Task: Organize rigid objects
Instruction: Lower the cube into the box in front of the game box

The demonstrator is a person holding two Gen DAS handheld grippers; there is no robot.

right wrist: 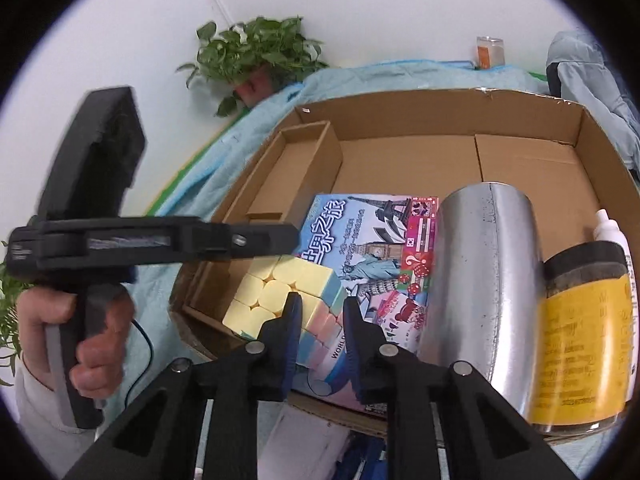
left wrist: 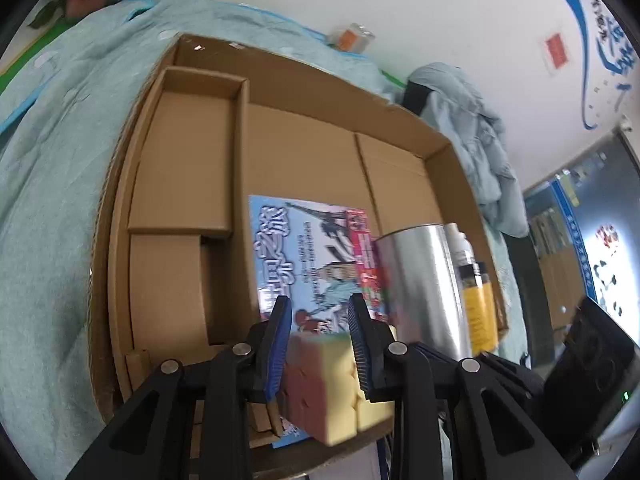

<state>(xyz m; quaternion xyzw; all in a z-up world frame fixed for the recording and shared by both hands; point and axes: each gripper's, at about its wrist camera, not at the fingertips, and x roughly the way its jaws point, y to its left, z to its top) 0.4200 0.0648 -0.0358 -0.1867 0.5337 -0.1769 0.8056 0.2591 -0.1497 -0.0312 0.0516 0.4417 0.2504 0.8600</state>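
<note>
Cube [left wrist: 328,384] between left gripper [left wrist: 320,312] jaws

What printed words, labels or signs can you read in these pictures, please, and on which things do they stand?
"WORLD": bottom edge of the board game box, partly cut off.
Large Chinese title on that box: too distorted to quote.
Yellow label on the jar: blurred.
Blue wall lettering and red wall sign: unreadable.

Pastel puzzle cube [left wrist: 324,384] tilted above the game box [left wrist: 304,256].
</note>
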